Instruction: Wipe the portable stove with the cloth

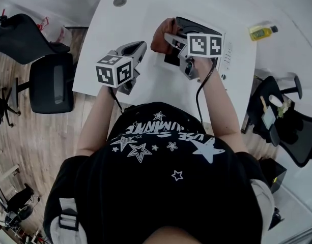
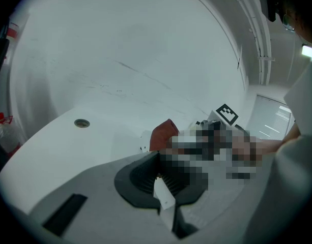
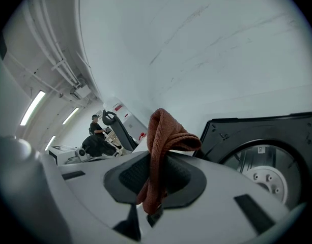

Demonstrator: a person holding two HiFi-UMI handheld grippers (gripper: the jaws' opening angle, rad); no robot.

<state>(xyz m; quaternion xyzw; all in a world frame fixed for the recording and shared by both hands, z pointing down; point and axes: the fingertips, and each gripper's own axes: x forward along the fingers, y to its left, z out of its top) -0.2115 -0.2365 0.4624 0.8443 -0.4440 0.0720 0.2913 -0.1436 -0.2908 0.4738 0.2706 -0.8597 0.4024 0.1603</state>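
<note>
While left gripper (image 2: pixel 163 197) fingers pressed together, right gripper (image 3: pixel 154 189) fingers pinch cloth (image 3: pixel 166 131) beside stove (image 3: pixel 232 132).

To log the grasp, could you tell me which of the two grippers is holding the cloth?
The right gripper, by the portable stove: its fingers pinch the reddish-brown cloth. The left gripper holds nothing.

A yellow bottle (image 1: pixel 262 32) is near the far right corner of the white table (image 1: pixel 156 93). A round grey cap (image 1: pixel 119 1) sits near its far left edge. A black office chair (image 1: pixel 51 80) stands on the wooden floor (image 1: pixel 28 146) beside the left edge.
</note>
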